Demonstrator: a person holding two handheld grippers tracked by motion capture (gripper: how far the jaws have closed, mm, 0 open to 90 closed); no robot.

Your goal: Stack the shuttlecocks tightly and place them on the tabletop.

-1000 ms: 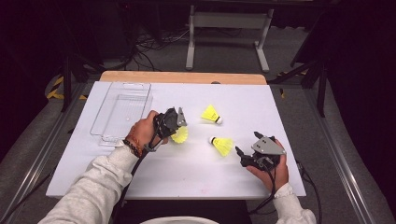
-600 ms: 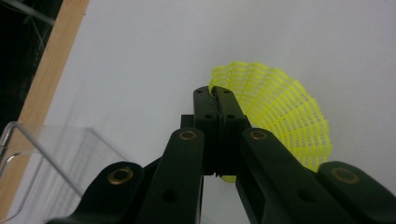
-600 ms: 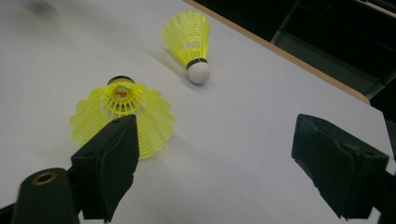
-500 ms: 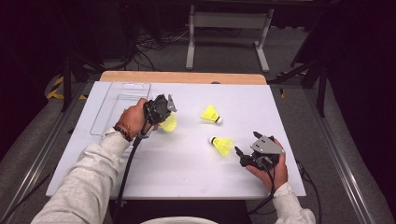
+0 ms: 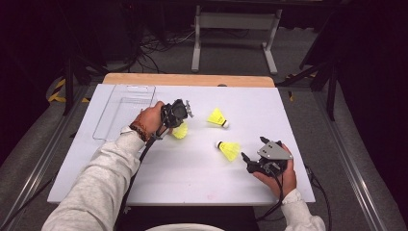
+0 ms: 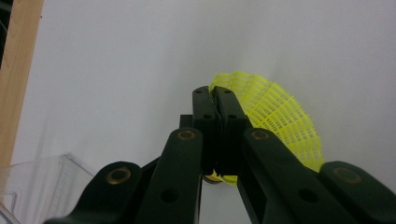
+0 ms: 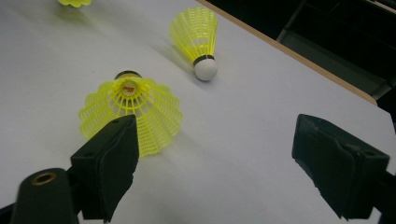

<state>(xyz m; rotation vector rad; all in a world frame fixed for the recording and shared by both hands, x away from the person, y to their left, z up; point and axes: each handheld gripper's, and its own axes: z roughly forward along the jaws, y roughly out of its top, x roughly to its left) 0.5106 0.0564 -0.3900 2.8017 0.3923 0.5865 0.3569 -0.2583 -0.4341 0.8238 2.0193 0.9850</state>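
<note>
While the clear tray (image 5: 124,113) lies at the table's (image 5: 192,178) far left, the left gripper (image 5: 179,115) beside it pinches a yellow shuttlecock (image 5: 181,131) by its skirt. Two more shuttlecocks (image 5: 217,118) (image 5: 229,149) lie mid-table. Near the front right edge, the right gripper (image 5: 248,161) rests with fingers spread, holding nothing.

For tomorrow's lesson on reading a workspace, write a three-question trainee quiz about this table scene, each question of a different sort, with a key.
1. True or false: the left gripper is shut on a yellow shuttlecock.
2. How many shuttlecocks lie free on the white table?
3. The right gripper is: A open, B shut on a shuttlecock, C inside the clear tray.

Key: 1 true, it pinches the skirt. 2 two: the near shuttlecock and the far shuttlecock. 3 A.
</note>
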